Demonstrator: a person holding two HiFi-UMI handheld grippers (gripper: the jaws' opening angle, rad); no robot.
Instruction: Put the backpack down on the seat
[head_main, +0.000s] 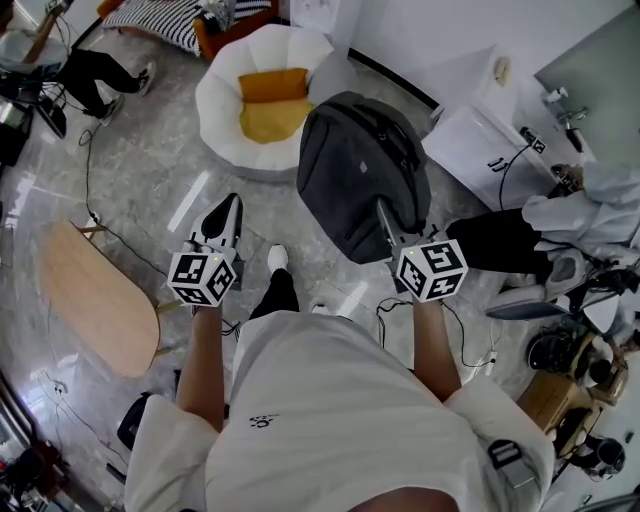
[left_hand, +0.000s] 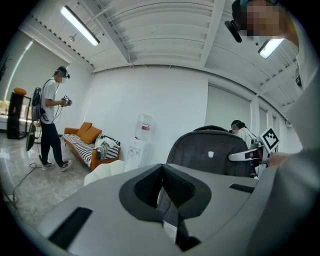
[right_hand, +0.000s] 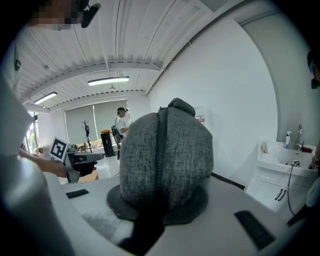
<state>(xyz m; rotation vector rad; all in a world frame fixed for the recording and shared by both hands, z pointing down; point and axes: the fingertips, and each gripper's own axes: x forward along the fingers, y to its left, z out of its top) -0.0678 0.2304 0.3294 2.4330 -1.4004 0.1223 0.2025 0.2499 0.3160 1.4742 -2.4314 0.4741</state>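
Observation:
A dark grey backpack (head_main: 360, 170) hangs above the floor, with my right gripper (head_main: 386, 216) shut on its near edge. In the right gripper view the backpack (right_hand: 165, 150) fills the middle, its grey fabric clamped between the jaws. The seat (head_main: 222, 100) is a round white chair holding orange cushions (head_main: 272, 105), just beyond and left of the backpack. My left gripper (head_main: 226, 208) is to the left of the backpack, apart from it, jaws together and empty. The left gripper view shows the backpack (left_hand: 210, 150) off to the right, beyond its shut jaws.
An oval wooden table (head_main: 95, 295) stands at the left. A white cabinet with a sink (head_main: 480, 140) is right of the backpack. Cables (head_main: 110, 225) run across the floor. A striped sofa (head_main: 165, 20) and a standing person (left_hand: 50, 120) are farther off. Clutter fills the right edge.

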